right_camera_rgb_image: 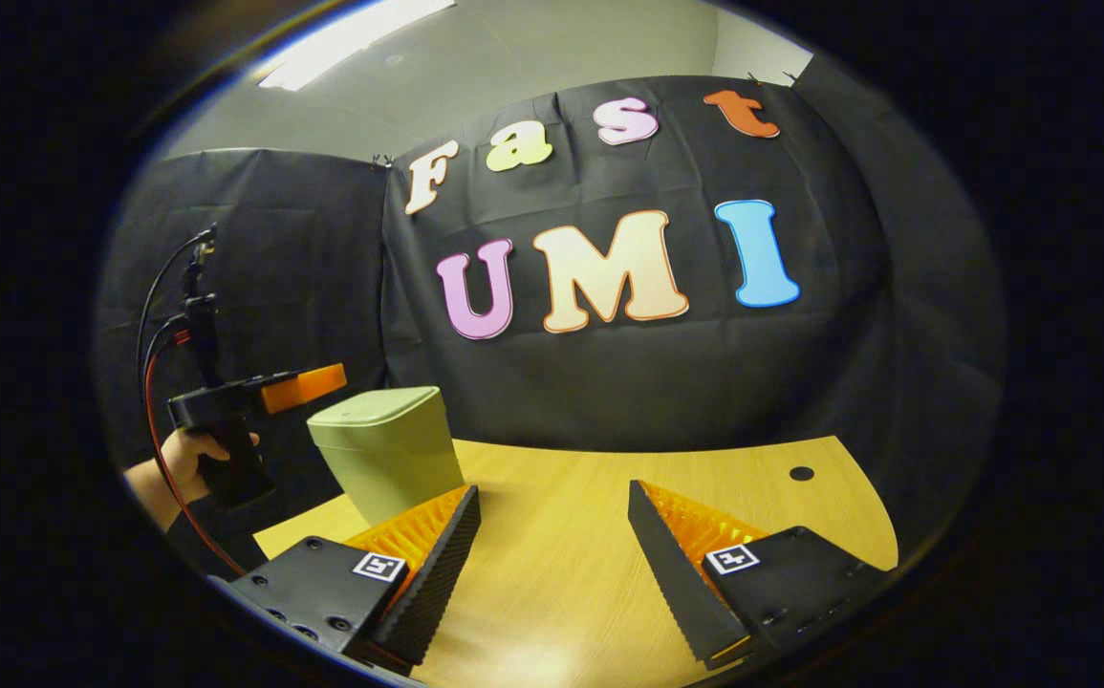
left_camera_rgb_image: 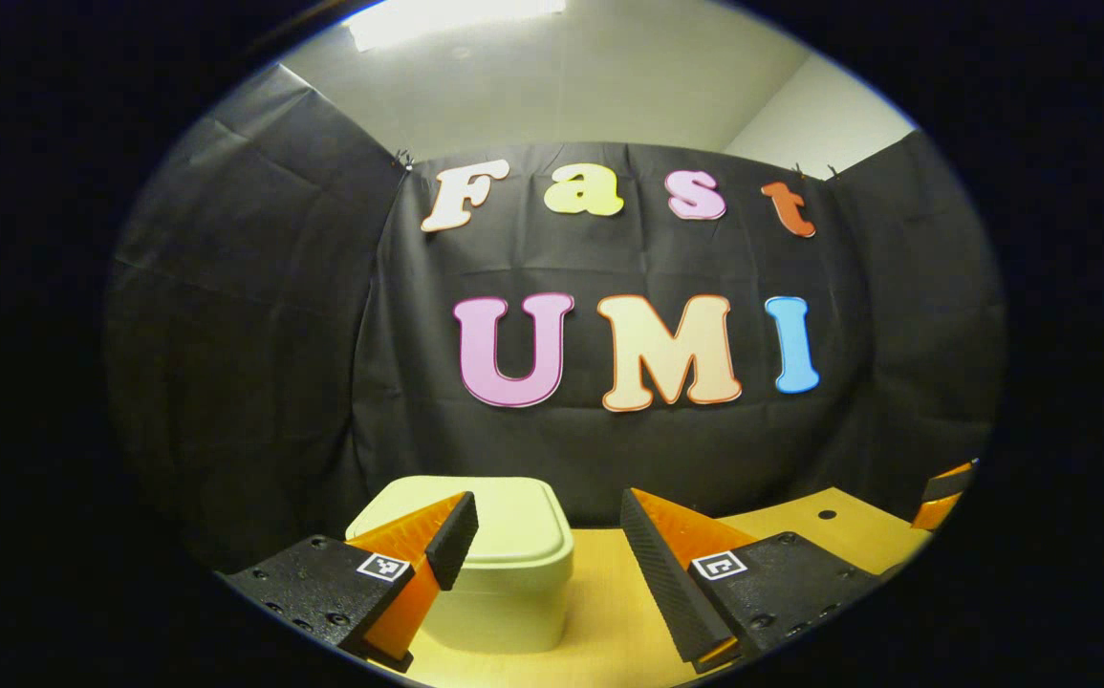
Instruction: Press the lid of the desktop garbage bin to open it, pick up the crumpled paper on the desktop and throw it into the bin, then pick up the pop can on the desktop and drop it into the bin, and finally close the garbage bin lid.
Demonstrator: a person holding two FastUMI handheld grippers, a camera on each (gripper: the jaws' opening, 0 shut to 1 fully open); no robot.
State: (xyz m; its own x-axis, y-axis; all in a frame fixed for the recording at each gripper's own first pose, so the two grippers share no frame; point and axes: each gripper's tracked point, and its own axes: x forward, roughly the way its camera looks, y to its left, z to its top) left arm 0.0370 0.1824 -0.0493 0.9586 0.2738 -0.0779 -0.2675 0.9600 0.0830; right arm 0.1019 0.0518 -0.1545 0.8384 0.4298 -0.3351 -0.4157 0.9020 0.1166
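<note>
STEP: lid press pending | JAWS: left gripper [left_camera_rgb_image: 547,559] apart, empty; right gripper [right_camera_rgb_image: 552,564] apart, empty | BIN: garbage bin [left_camera_rgb_image: 504,564] on table [right_camera_rgb_image: 609,497], lid [left_camera_rgb_image: 499,521] closed, beyond left fingers | RISK: off-centre press tips or slides light bin; paper, can unseen.

Bin [left_camera_rgb_image: 504,573]: pale yellow-green plastic, rounded-square body tapering toward the base, with a flat lid [left_camera_rgb_image: 513,521] of the same colour. Lid shut, seated level on the rim. Stands upright on the tabletop [right_camera_rgb_image: 609,535] near its left edge, close to the black cloth wall. In the right gripper view the bin [right_camera_rgb_image: 389,459] shows tilted by the lens, lid [right_camera_rgb_image: 375,409] down.
</note>
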